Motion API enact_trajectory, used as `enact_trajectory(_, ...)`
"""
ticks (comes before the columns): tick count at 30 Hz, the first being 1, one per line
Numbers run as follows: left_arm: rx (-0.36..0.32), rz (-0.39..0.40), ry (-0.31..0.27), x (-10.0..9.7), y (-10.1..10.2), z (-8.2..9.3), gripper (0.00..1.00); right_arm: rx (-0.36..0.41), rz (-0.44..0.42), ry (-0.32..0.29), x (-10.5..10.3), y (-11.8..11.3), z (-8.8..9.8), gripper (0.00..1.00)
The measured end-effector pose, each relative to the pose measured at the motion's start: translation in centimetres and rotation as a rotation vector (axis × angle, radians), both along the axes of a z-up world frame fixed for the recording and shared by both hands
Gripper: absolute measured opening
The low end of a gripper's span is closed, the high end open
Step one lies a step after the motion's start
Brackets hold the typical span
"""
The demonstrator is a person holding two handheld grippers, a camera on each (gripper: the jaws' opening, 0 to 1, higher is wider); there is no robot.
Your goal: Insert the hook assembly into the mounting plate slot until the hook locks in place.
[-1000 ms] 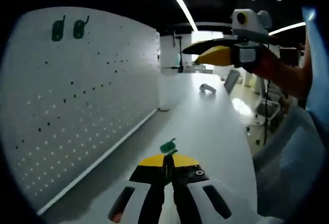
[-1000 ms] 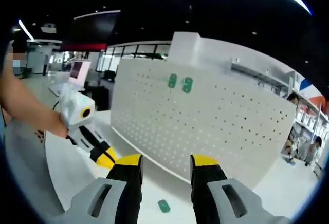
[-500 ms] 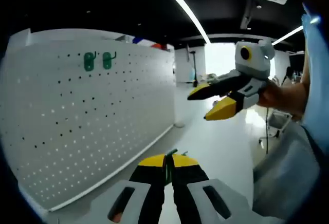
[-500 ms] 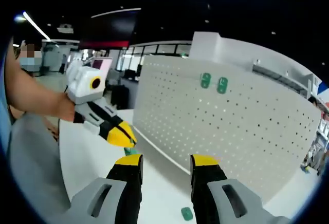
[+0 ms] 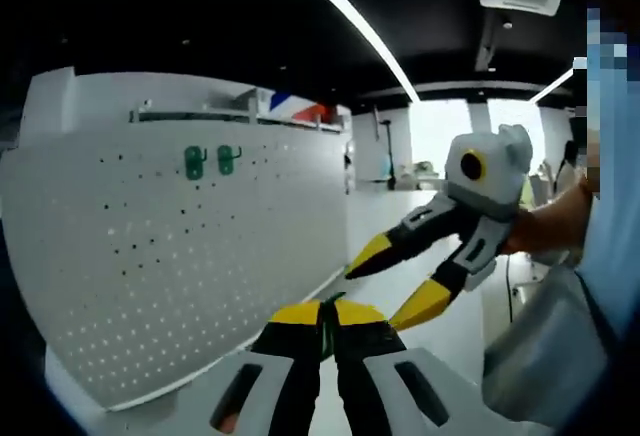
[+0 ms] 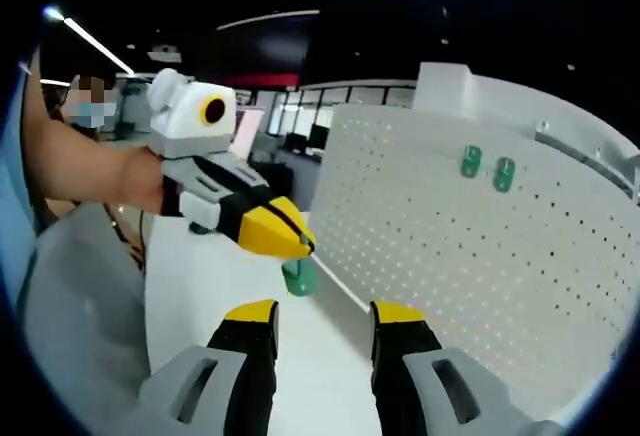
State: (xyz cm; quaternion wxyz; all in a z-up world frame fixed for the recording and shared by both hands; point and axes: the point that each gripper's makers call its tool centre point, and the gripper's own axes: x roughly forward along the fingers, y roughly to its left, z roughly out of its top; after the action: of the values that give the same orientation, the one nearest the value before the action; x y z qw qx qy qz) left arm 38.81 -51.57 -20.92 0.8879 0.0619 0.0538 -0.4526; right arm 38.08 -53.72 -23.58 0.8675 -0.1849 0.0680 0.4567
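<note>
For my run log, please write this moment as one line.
left gripper: shut on green hook | right gripper: open | pegboard: two hooks mounted

White perforated pegboard panel (image 6: 480, 256) stands upright along the white tabletop (image 6: 200, 286). Two green hooks (image 6: 487, 168) already hang high on it; holes below are free. Left gripper (image 6: 300, 246), holding a small green hook piece (image 6: 298, 276), crosses in front of right gripper (image 6: 322, 318), partly blocking its approach.

Two hooks (image 6: 487, 167) hang side by side high on the pegboard (image 6: 480, 276), which stands on the table (image 6: 215, 306)
</note>
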Motion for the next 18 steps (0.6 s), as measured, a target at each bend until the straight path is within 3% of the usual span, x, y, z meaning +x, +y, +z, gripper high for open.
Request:
enact_trajectory(10,-0.057,-0.009,0.001,-1.2,-0.4,1.4,0.03,0.002,0.079,-0.010,-0.8,2.1,0.4,0.34)
enact_trajectory(18,-0.059,-0.043,-0.001,-2.2,-1.0,1.7,0.03,0.025,0.117,0.007,-1.5,2.8,0.6,0.29)
